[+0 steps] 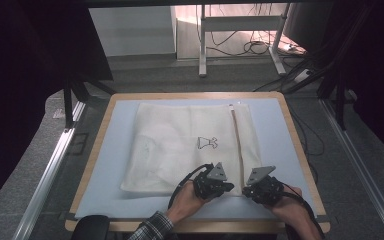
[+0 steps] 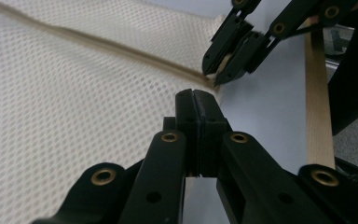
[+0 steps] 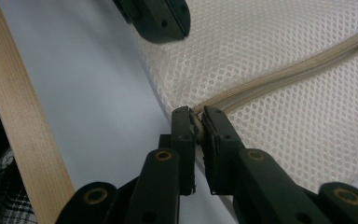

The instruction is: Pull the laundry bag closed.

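A cream mesh bag (image 1: 187,145) lies flat on the pale mat of the table (image 1: 100,150), its near edge close to the near wooden rim. At the near right corner the right gripper (image 3: 196,122) is clamped on the end of the zipper (image 3: 279,77). The left gripper (image 2: 196,100) sits just left of it, jaws together on the bag's edge. Bare mat lies open to the left and right.

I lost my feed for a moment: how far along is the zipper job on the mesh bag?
Done: the cream mesh laundry bag lies flat on the table. In hand: the right gripper pinches the near end of the beige zipper; the left gripper is shut beside it, at the bag's edge. Left: running the zipper along.
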`<state>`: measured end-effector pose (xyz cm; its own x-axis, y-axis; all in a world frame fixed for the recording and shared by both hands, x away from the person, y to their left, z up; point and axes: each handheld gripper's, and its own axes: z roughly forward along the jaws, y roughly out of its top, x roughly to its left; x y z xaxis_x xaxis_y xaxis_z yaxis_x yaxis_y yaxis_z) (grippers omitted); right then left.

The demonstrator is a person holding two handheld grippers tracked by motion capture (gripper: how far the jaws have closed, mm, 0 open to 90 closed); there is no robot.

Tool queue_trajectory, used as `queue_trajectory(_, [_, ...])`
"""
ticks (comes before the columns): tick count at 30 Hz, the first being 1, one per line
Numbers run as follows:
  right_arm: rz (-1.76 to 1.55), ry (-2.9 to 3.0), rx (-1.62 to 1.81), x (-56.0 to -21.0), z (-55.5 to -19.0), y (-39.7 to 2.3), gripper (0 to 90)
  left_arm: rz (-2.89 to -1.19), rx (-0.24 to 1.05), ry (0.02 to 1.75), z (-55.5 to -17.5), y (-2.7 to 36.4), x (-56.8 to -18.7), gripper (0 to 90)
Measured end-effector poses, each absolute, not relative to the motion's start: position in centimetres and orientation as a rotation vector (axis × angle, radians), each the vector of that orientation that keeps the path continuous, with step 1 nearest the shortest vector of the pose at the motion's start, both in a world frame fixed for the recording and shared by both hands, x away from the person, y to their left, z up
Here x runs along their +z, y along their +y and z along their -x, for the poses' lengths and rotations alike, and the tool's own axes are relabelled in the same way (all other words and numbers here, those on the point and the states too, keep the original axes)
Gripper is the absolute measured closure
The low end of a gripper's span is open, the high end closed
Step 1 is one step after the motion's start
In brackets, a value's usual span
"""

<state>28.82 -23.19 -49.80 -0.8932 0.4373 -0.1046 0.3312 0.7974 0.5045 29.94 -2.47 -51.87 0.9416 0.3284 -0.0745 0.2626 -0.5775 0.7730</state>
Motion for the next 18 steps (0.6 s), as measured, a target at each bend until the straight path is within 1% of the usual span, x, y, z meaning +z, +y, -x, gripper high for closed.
queue_trajectory(4, [-0.598, 2.767, 0.717, -49.8, -28.8, -23.3, 80.8, -2.198, 0.074, 0.414, -30.0, -3.6, -52.1, 89.4])
queue_trajectory(8, [-0.596, 2.760, 0.711, -49.7, -28.8, -23.3, 79.8, -2.242, 0.088, 0.415, -29.9, -4.7, -52.9, 89.4])
queue_trajectory(9, [-0.595, 2.757, 0.712, -49.7, -28.8, -23.3, 79.1, -2.285, 0.117, 0.394, -30.0, -4.8, -53.1, 89.5])
queue_trajectory(14, [-0.586, 2.753, 0.710, -49.7, -28.8, -23.3, 79.1, -2.297, 0.111, 0.406, -30.2, -4.8, -53.2, 89.5])
queue_trajectory(16, [-0.579, 2.750, 0.703, -49.7, -28.7, -23.2, 79.6, -2.273, 0.100, 0.421, -30.1, -4.8, -53.3, 89.6])
queue_trajectory(18, [-0.559, 2.747, 0.698, -49.6, -28.6, -23.1, 80.7, -2.298, 0.122, 0.396, -30.1, -4.8, -53.2, 89.6])
